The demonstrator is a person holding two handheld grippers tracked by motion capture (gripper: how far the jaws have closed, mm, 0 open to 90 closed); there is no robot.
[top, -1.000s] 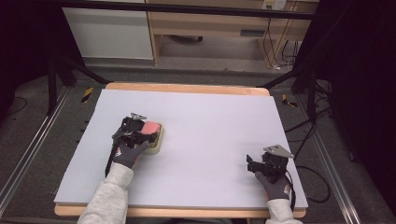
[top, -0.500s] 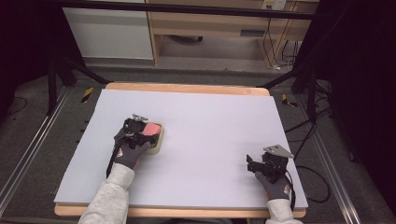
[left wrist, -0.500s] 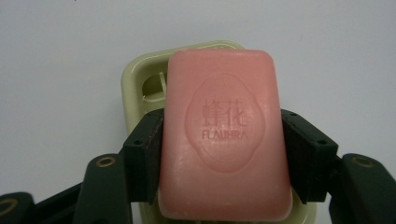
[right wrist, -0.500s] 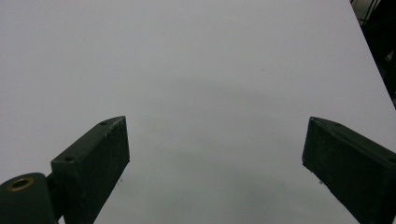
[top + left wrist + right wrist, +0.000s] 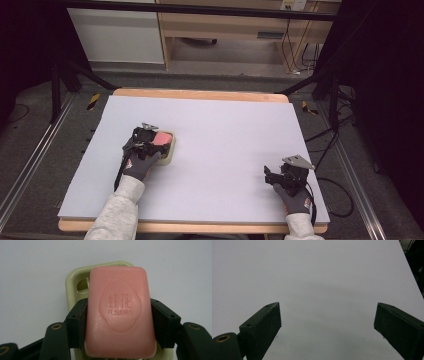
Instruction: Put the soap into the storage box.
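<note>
A pink soap bar (image 5: 120,315) with an embossed seal and lettering is clamped between the two black jaws of my left gripper (image 5: 119,323), one jaw on each long side. Directly beneath it lies a pale green soap dish (image 5: 75,282), its rim showing past the bar's far and left edges. From above, the soap bar (image 5: 162,137) and the dish (image 5: 168,152) sit at the left-middle of the board, under my left gripper (image 5: 150,137). My right gripper (image 5: 272,175) rests near the board's front right, and in its own view the right gripper (image 5: 327,325) stands open over bare surface.
The light grey board (image 5: 225,130) lies on a wooden table (image 5: 200,94). Metal rails run along the floor on both sides, black stand legs and cables (image 5: 325,135) lie to the right, and a wooden shelf unit (image 5: 225,30) stands beyond the table.
The left hand with the soap has drifted very slightly; the right gripper has stayed in place.
</note>
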